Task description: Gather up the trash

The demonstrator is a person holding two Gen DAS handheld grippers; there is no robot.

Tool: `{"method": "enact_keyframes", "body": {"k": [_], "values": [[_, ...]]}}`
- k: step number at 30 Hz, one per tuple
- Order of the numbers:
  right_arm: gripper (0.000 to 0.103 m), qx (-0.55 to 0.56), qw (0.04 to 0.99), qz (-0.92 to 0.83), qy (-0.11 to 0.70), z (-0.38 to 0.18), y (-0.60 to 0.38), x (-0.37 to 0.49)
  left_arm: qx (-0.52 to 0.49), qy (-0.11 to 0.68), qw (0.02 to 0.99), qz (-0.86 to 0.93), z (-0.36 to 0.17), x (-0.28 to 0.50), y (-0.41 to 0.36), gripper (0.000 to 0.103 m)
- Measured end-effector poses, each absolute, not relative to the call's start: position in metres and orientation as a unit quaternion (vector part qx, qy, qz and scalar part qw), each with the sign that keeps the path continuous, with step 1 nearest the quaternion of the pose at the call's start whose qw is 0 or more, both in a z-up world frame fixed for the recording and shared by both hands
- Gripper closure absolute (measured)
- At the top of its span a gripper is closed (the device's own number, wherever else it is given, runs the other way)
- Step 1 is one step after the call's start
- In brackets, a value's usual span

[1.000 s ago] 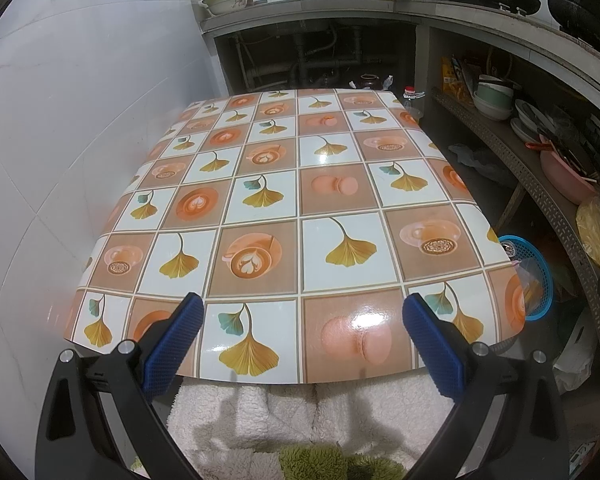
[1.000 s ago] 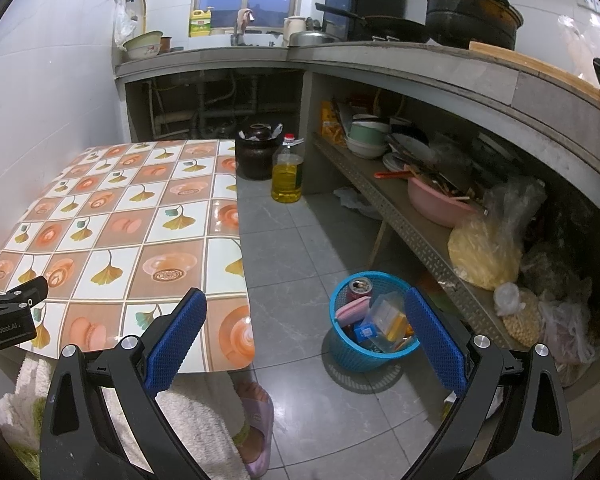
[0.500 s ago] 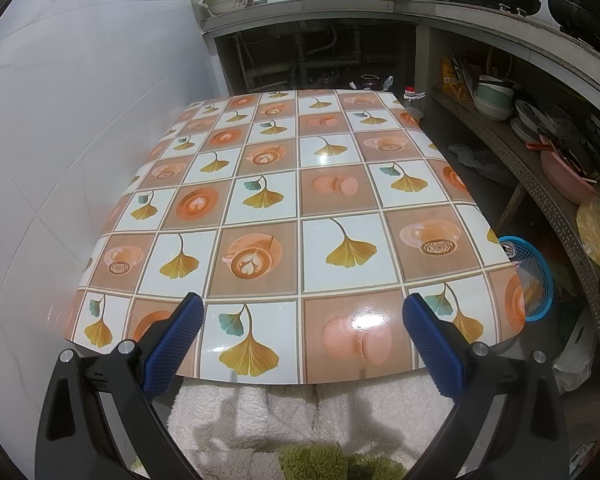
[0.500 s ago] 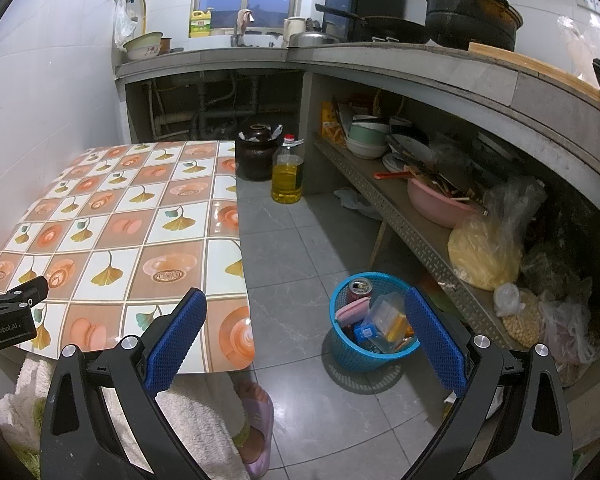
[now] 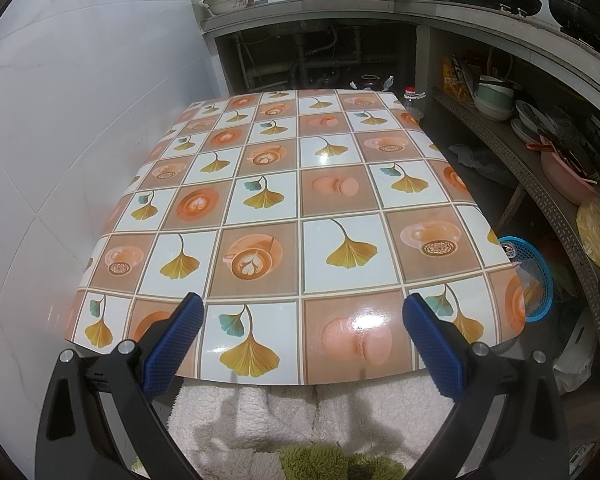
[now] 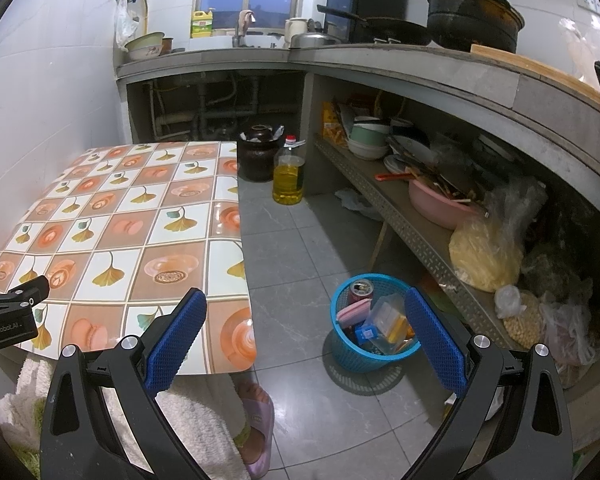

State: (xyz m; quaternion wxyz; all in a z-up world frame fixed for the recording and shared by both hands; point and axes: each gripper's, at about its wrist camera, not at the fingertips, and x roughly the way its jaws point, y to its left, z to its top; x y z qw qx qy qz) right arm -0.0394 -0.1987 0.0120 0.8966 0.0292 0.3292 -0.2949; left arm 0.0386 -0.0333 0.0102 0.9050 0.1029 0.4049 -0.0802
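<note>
Left tongs (image 5: pixel 302 344): spread wide, blue pads bare, poised over the near edge of the table (image 5: pixel 340 168). Right tongs (image 6: pixel 306 332): likewise spread wide, nothing between them, held over the grey tiled floor (image 6: pixel 292 248) beside the table's corner.

Table: glossy cloth of ginkgo-leaf and coffee-cup squares.

Blue basket (image 6: pixel 342 344): on the floor, near the low shelf (image 6: pixel 412 236), between the table and the shelf. Contents: a drink can (image 6: pixel 360 290) upright at the back, a pink flat item, clear plastic packaging, small blue and orange wrappers.

Beyond: oil bottle (image 6: pixel 288 174) and dark jar (image 6: pixel 258 154) standing on the floor, touching or nearly so.
</note>
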Motion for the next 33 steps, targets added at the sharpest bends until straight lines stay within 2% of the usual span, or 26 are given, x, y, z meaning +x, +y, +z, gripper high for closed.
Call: {"method": "enact_keyframes", "body": {"k": [33], "values": [[0.008,0.03,0.896,-0.295,0.33,0.0116,-0.1966,-0.0377,0.103,0.406,0.905,-0.08,0.0095,0.0381,-0.0335,0.005]]}}
